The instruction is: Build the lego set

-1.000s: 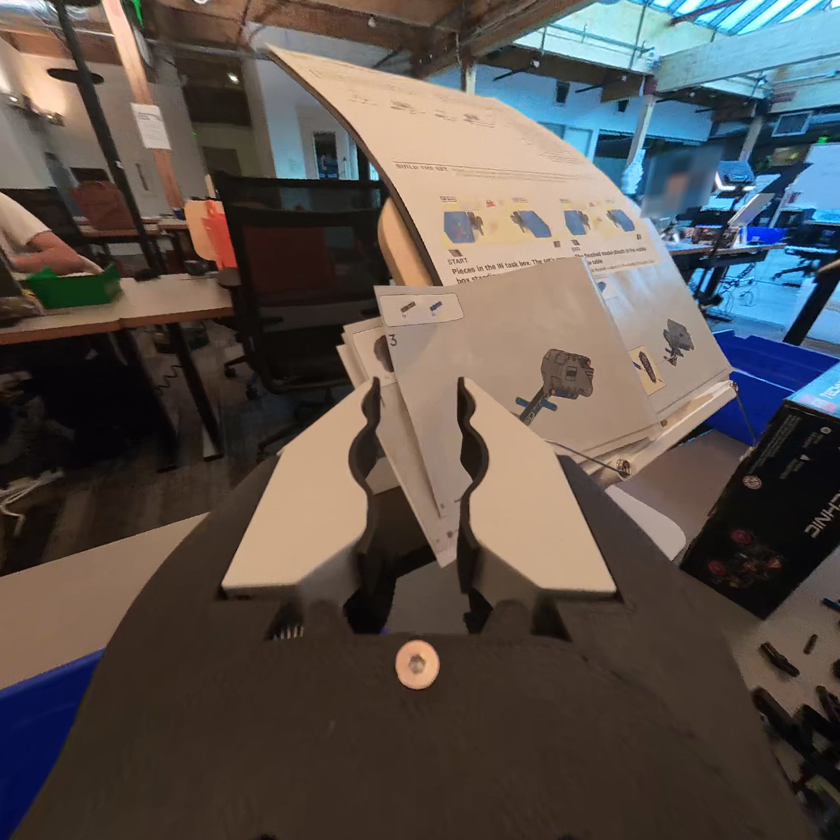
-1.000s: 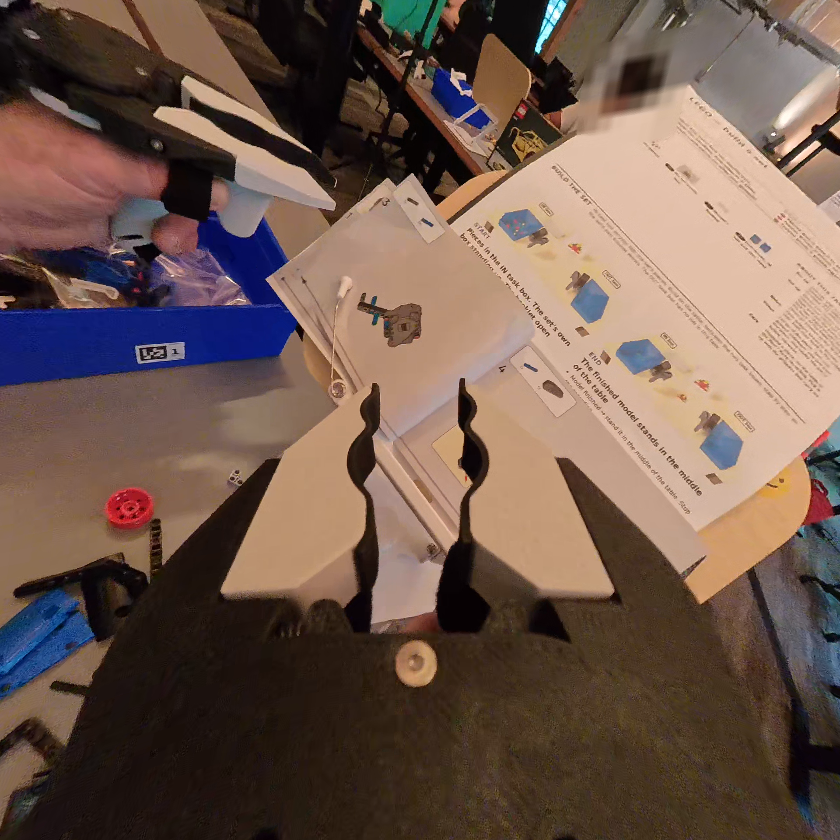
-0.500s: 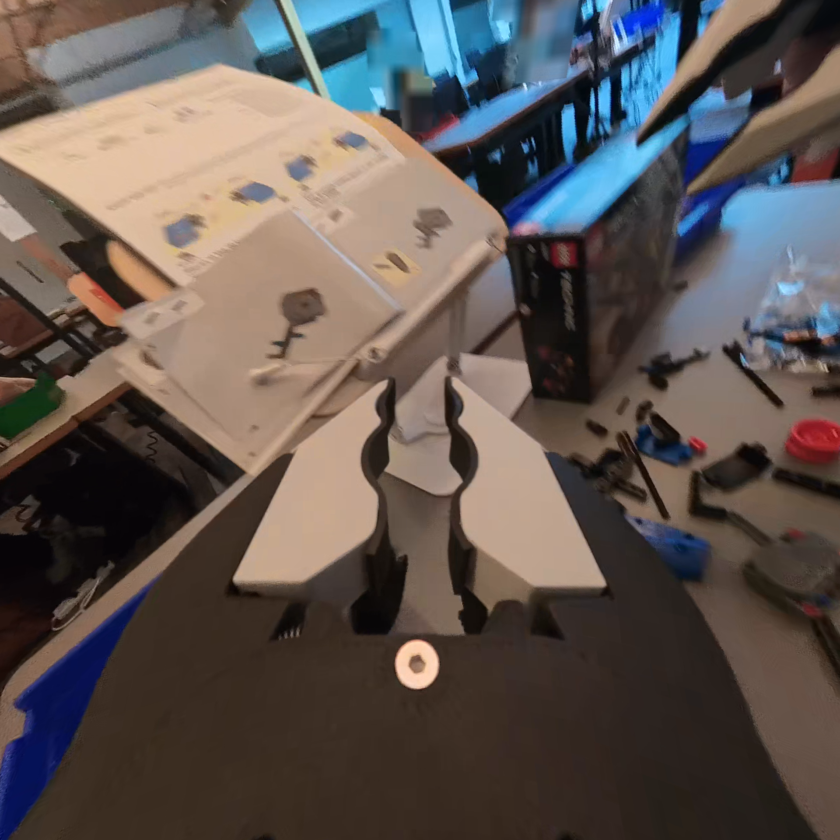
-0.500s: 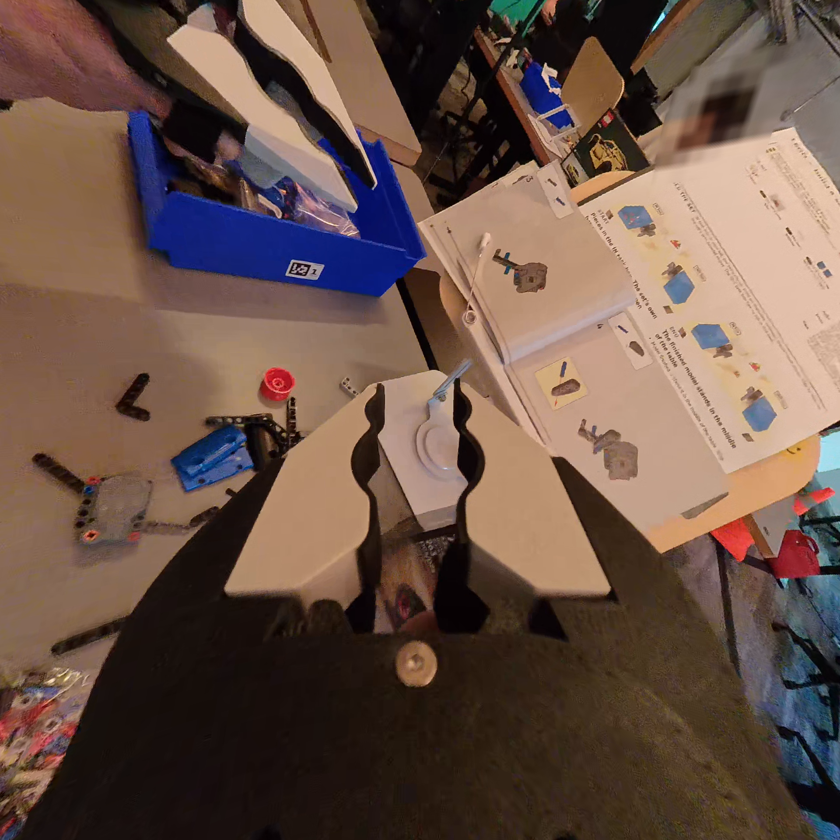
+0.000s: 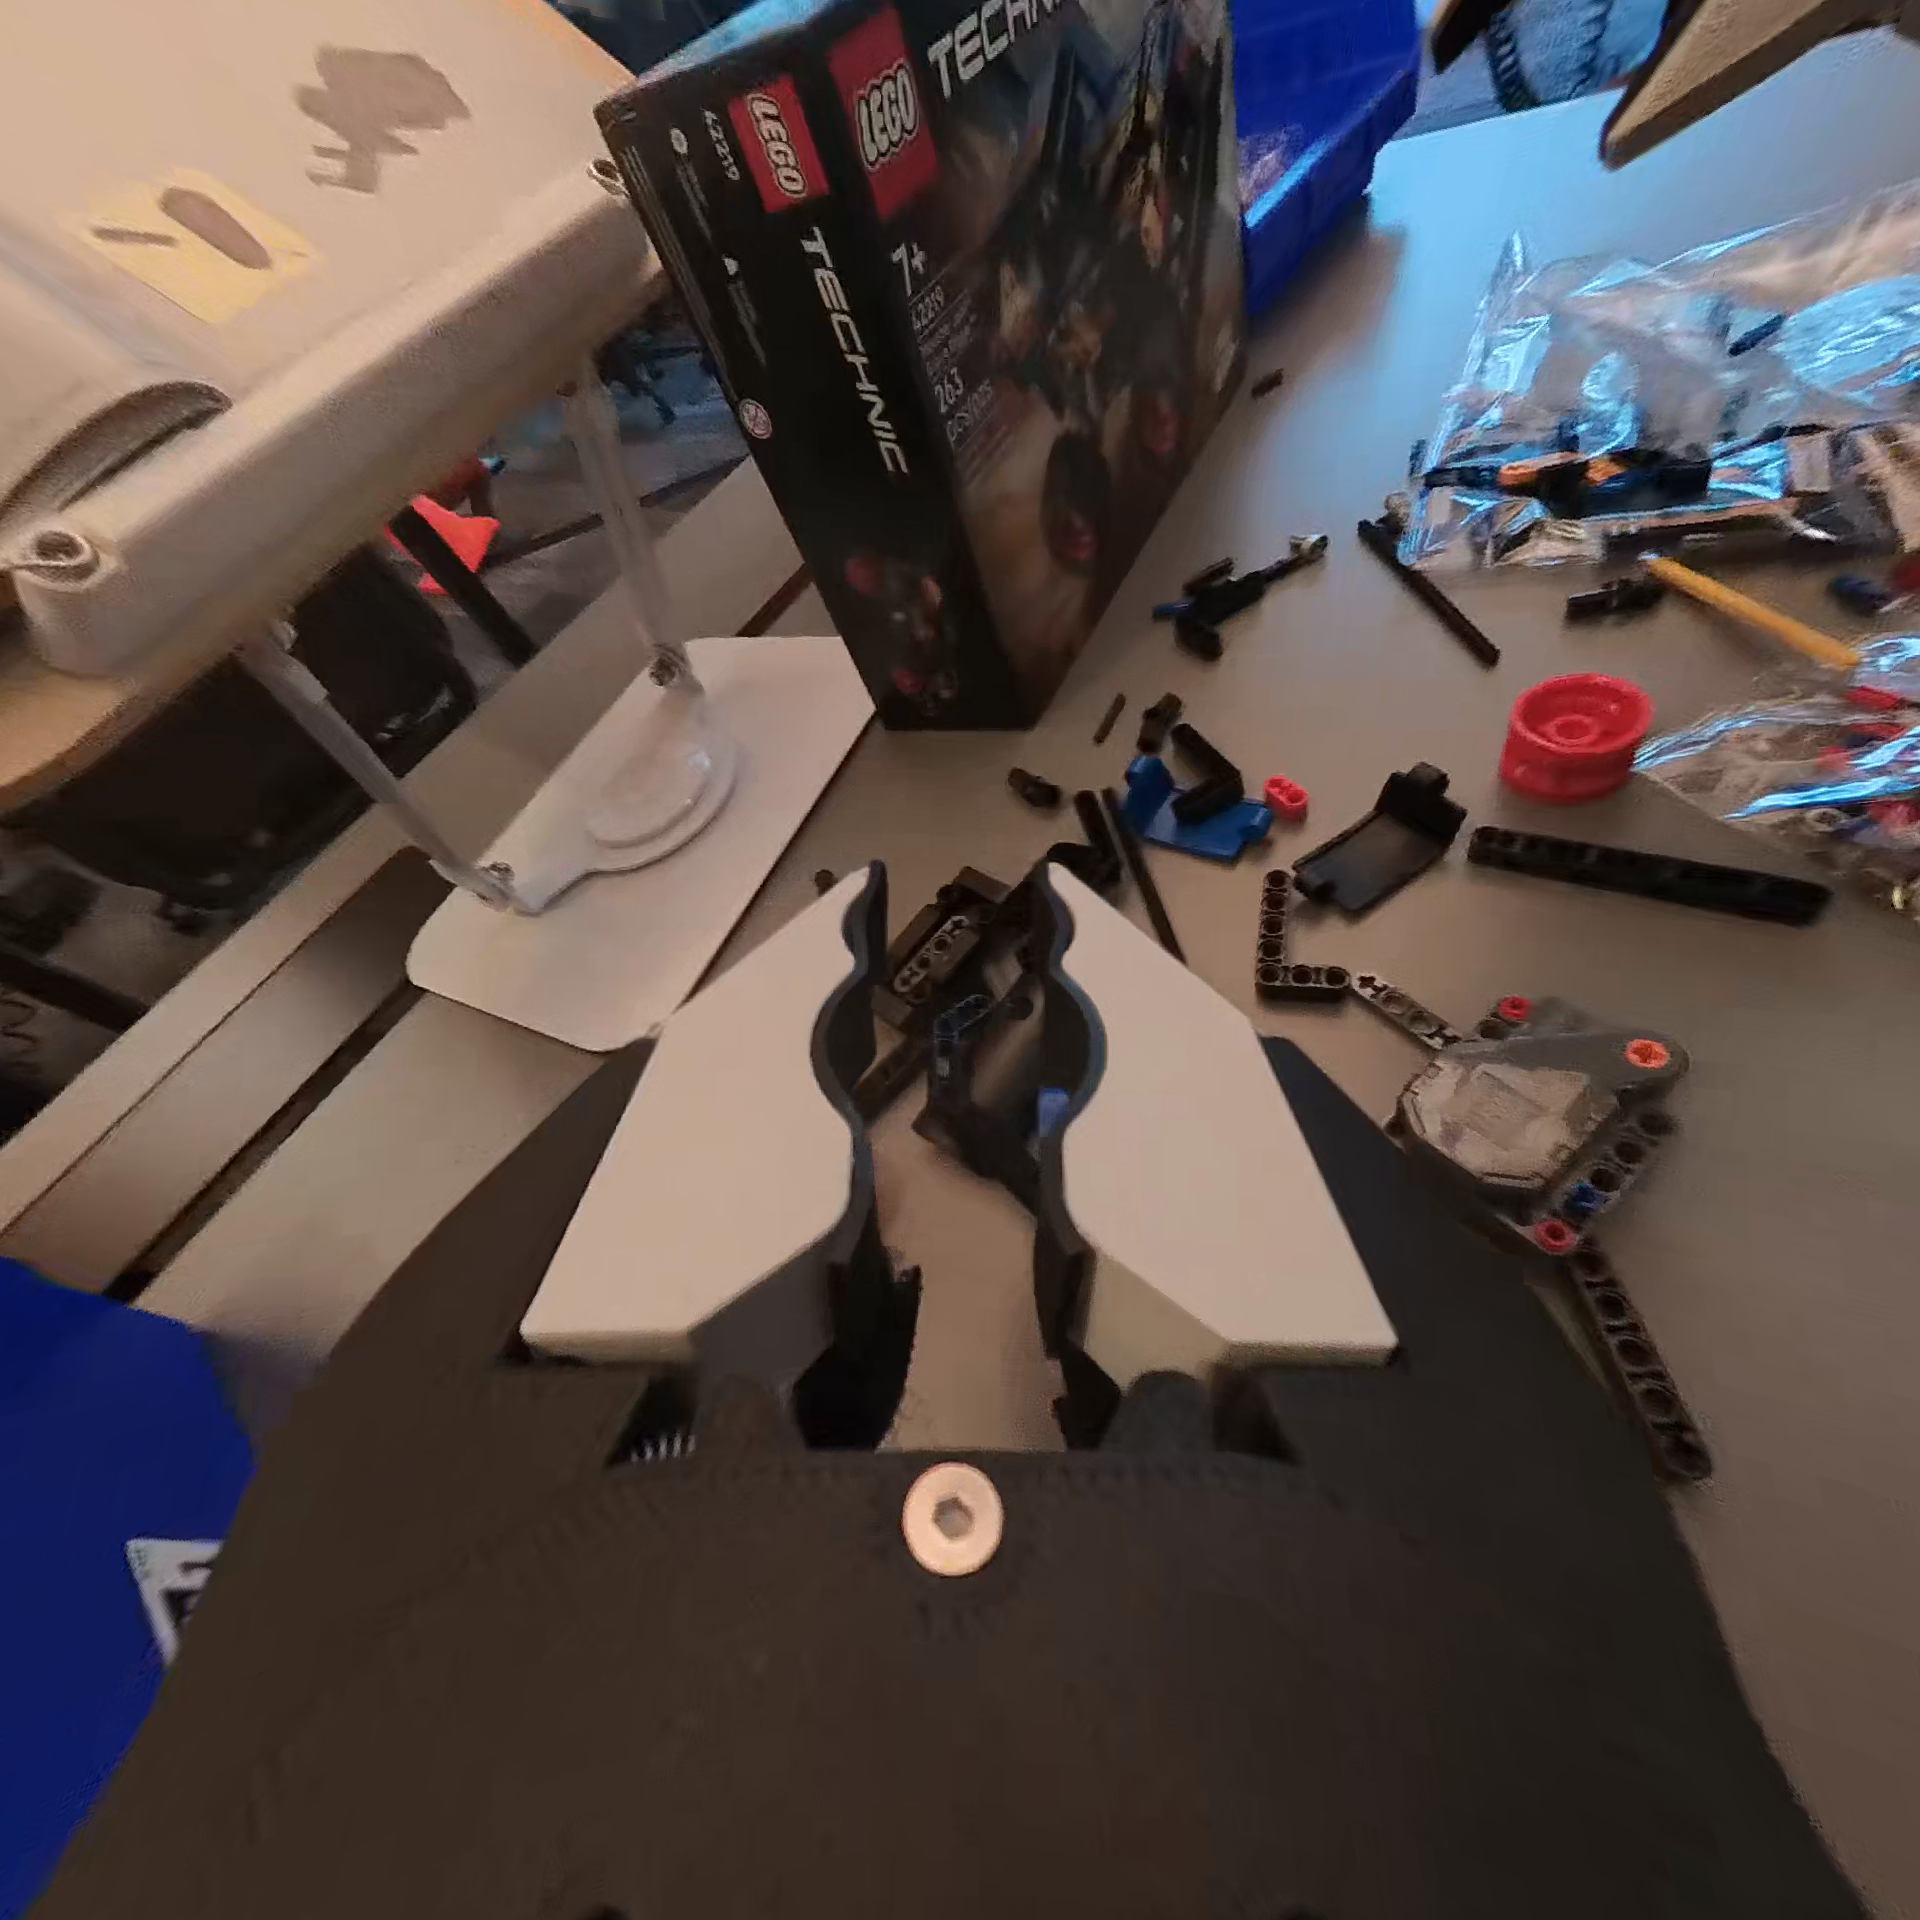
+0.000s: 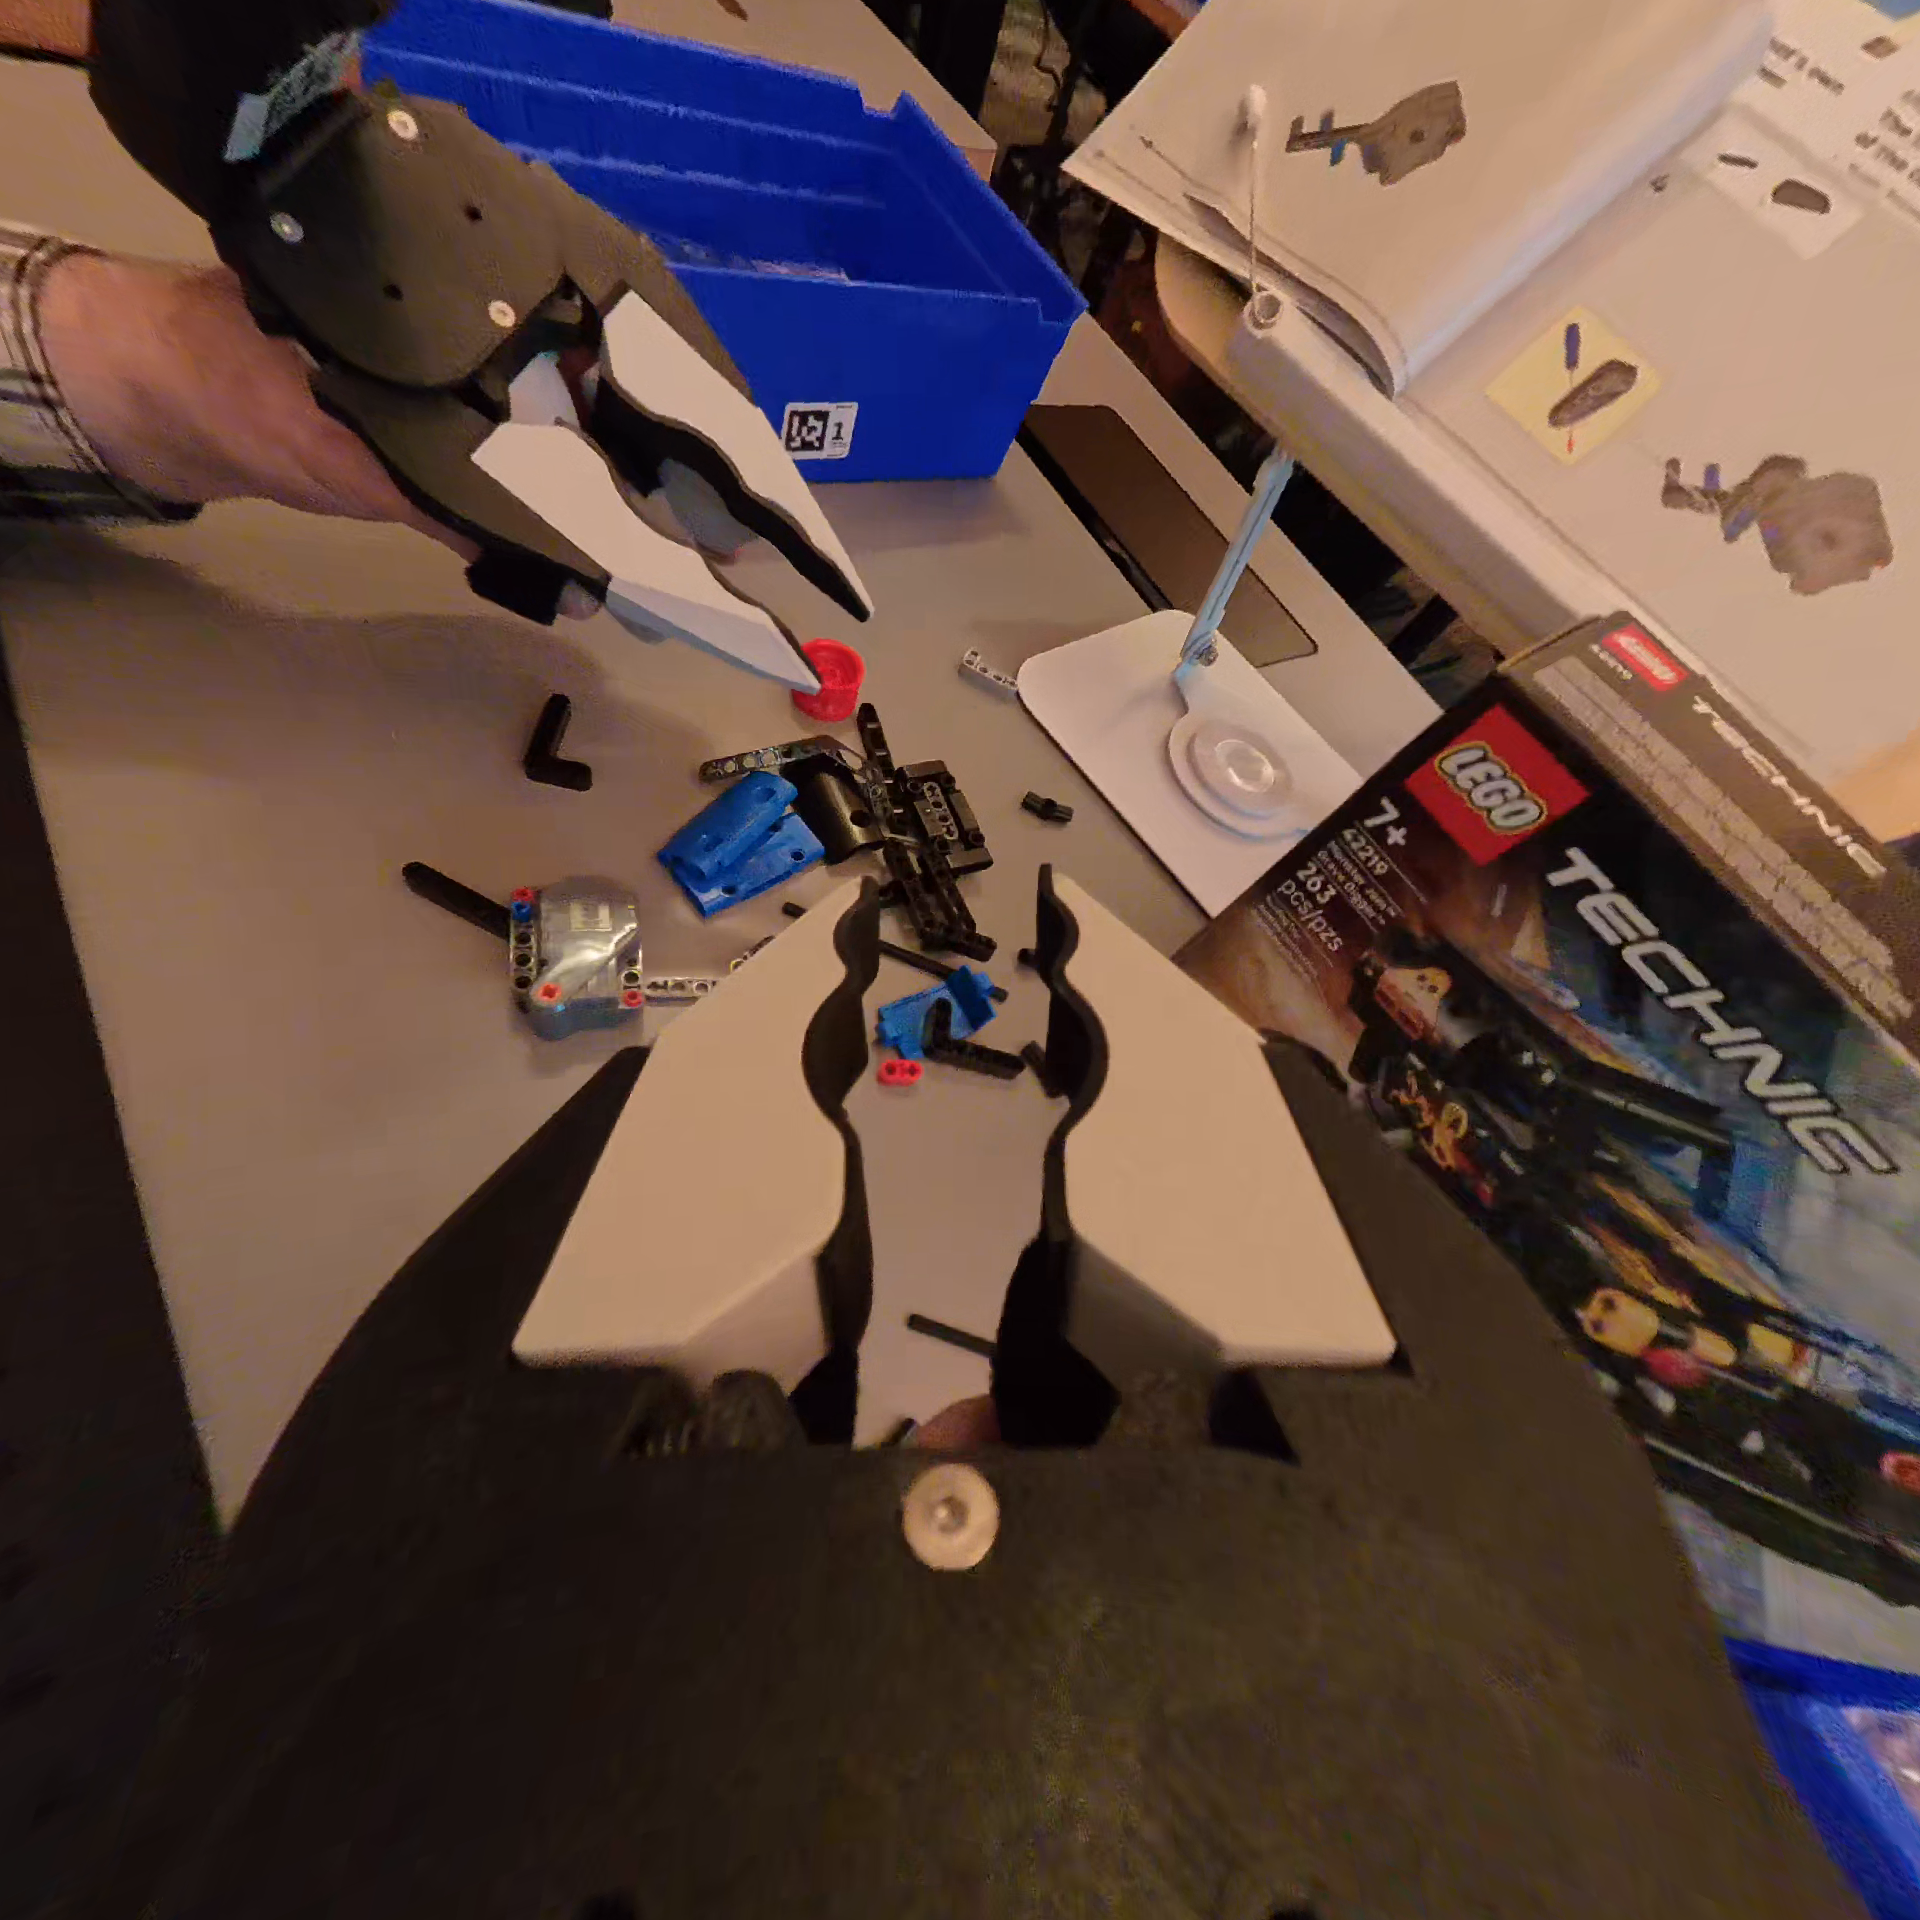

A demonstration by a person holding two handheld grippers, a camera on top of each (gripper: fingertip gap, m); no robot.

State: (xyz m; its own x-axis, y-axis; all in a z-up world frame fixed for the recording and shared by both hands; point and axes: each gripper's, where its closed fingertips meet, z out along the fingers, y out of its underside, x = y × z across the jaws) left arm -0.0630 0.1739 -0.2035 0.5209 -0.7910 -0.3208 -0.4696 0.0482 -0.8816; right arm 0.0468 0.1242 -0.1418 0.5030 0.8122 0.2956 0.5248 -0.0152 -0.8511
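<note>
Both grippers hover over the desk, fingers spread and gripping nothing. The left gripper points down at a cluster of black beams. The right gripper points at a small blue piece. Landmark: the upright set box. Loose parts lie just left of the box: a grey assembly, blue panels and a red wheel hub. The book stand sits beside the box; a blue bin lies beyond, its contents probably bagged parts.

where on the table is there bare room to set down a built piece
Bare table lies left of the grey block, below the black elbow piece. It is crowded from the red wheel through the blue panels to the box.
</note>
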